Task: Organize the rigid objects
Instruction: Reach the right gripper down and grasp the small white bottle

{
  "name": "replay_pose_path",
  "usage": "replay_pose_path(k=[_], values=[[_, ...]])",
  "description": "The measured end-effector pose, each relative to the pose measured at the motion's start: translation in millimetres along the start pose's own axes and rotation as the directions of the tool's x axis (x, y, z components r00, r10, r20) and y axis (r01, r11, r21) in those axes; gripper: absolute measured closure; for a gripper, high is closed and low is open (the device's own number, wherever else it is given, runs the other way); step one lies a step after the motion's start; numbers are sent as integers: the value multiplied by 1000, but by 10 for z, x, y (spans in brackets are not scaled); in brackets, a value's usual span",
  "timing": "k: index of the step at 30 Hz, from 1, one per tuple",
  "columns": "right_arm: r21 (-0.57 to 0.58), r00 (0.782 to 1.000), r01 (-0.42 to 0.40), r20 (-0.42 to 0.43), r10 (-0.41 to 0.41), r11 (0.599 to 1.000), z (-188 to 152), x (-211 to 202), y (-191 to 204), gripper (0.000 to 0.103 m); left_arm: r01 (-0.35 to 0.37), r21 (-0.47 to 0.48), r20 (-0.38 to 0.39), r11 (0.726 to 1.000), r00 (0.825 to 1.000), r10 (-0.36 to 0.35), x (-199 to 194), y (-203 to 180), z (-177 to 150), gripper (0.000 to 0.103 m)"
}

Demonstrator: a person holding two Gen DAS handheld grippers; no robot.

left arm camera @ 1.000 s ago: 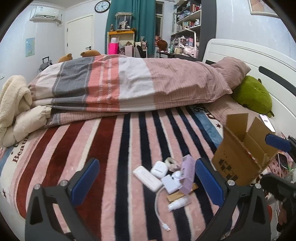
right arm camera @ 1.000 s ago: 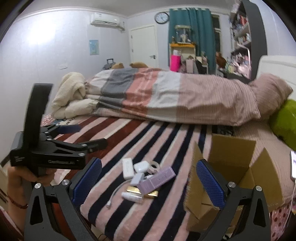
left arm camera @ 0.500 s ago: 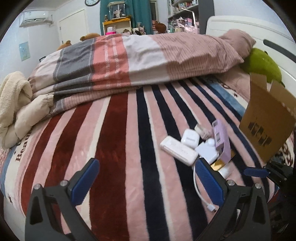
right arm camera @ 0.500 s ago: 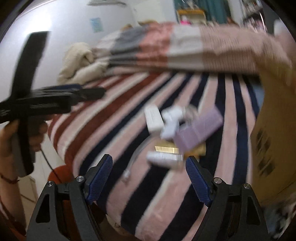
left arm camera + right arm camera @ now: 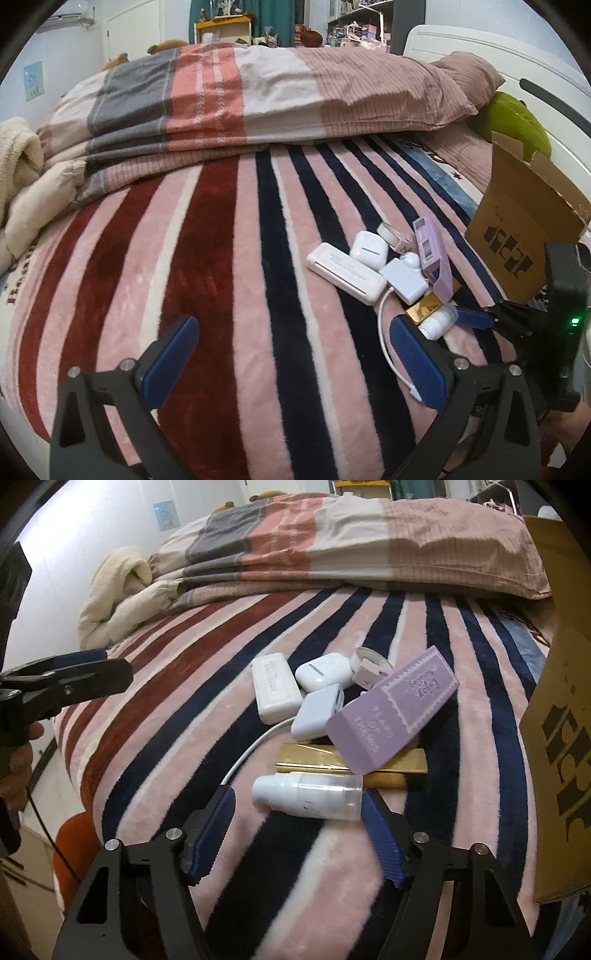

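A pile of small objects lies on the striped blanket: a white spray bottle (image 5: 306, 795) on its side, a gold box (image 5: 351, 762), a purple box (image 5: 393, 709), a white power bank (image 5: 274, 687), a white earbud case (image 5: 323, 672) and a pale charger (image 5: 318, 712) with a cable. My right gripper (image 5: 295, 836) is open, its blue pads on either side of the bottle's ends, not touching. My left gripper (image 5: 291, 360) is open and empty over the blanket, left of the pile (image 5: 391, 266). The right gripper's tip shows in the left wrist view (image 5: 476, 319).
An open cardboard box (image 5: 554, 709) stands right of the pile, also seen in the left wrist view (image 5: 517, 229). A folded quilt (image 5: 258, 96) and pillow lie behind. A green plush (image 5: 517, 122) sits by the headboard. The bed edge is just below the grippers.
My right gripper has moved down and in close to the pile, framing the spray bottle, with its jaws narrower. My left gripper has tilted down and shifted left of the pile.
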State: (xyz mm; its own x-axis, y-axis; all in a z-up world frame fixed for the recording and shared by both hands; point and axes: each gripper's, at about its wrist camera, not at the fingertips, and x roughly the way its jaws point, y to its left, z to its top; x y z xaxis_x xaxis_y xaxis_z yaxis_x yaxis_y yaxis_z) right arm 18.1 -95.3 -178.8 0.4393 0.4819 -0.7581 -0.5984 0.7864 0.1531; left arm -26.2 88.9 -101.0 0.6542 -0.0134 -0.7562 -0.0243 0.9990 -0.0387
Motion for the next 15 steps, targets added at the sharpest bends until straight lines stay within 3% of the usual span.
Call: replay_pose_path(k=[6, 9, 11, 15], values=[[-12, 1000, -5, 2, 5, 1000, 14, -72, 16, 46, 150, 16, -49, 989, 988, -149, 66, -58, 48, 1], [-37, 999, -45, 28, 46, 998, 56, -213, 89, 46, 279, 36, -60, 960, 959, -276, 0, -162, 168, 1], [-67, 997, -53, 53, 57, 996, 111, -321, 146, 46, 323, 74, -80, 944, 945, -317, -45, -268, 281, 1], [-90, 991, -91, 88, 99, 992, 199, -504, 173, 46, 441, 115, -150, 890, 893, -424, -94, -437, 477, 6]])
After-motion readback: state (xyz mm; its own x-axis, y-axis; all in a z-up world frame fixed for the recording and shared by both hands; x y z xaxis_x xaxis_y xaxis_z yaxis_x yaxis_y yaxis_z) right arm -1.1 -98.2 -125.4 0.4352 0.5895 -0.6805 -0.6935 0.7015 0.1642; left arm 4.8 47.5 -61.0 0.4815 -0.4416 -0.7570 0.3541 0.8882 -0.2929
